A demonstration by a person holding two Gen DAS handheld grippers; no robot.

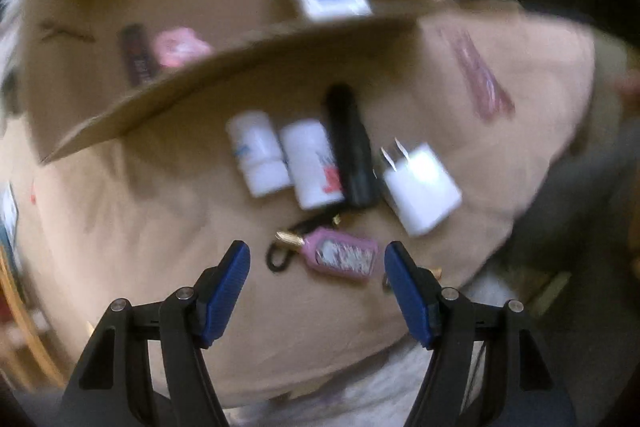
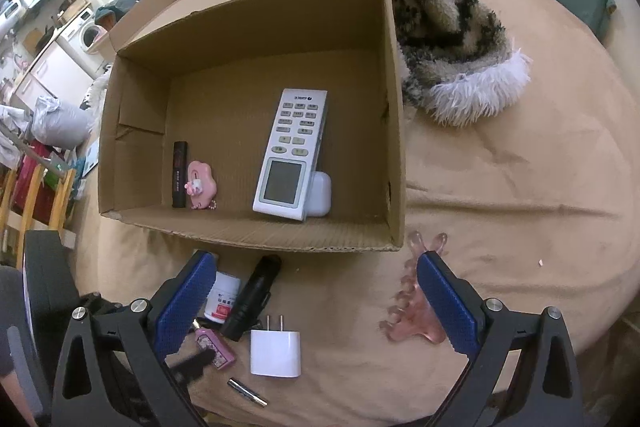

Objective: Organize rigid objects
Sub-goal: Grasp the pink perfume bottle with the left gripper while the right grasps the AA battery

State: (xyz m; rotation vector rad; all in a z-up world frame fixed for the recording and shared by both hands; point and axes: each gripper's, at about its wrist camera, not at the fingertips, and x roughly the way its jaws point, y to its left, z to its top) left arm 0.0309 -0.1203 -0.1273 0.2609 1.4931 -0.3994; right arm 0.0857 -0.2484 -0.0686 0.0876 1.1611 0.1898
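Nearest the lens in the left wrist view: left gripper (image 1: pixel 318 261), blue pads (image 1: pixel 226 291) spread wide, nothing between them, hovering above the tan bedspread (image 1: pixel 140 227) and tilted down toward the pink keychain case (image 1: pixel 342 257). Case lies flat between the fingertips' line of sight, gold clasp and black cord at its left end. Not touching it.

Just past the case, in a row: two white bottles (image 1: pixel 258 153) (image 1: pixel 312 163) lying on their sides, black flashlight (image 1: pixel 352 147) against the second bottle, white plug adapter (image 1: pixel 420 187) at the right end, prongs up-left. Pink hair claw (image 1: pixel 480 75) further right, well apart, smeared by motion blur. Whole left frame blurred.

Right gripper (image 2: pixel 316 301) also wide open and empty, pitched down over the same cluster near the cardboard box (image 2: pixel 394 147). Right pad (image 2: pixel 448 303) overlaps the hair claw (image 2: pixel 408 311) in frame; contact cannot be told.

Only in the right wrist view: small metal cylinder (image 2: pixel 247 392) on the bedspread below the adapter (image 2: pixel 276 351), white earbud case (image 2: pixel 319 194) tucked beside the remote (image 2: pixel 290 155) inside the box, furry black-and-cream cushion (image 2: pixel 448 23) behind the box's right wall, only one white bottle (image 2: pixel 222 297) partly visible behind the left pad.

Both views: box open-topped, holding the remote, a dark narrow stick (image 2: pixel 180 173) and a pink charm (image 2: pixel 201 183) side by side near the front wall.
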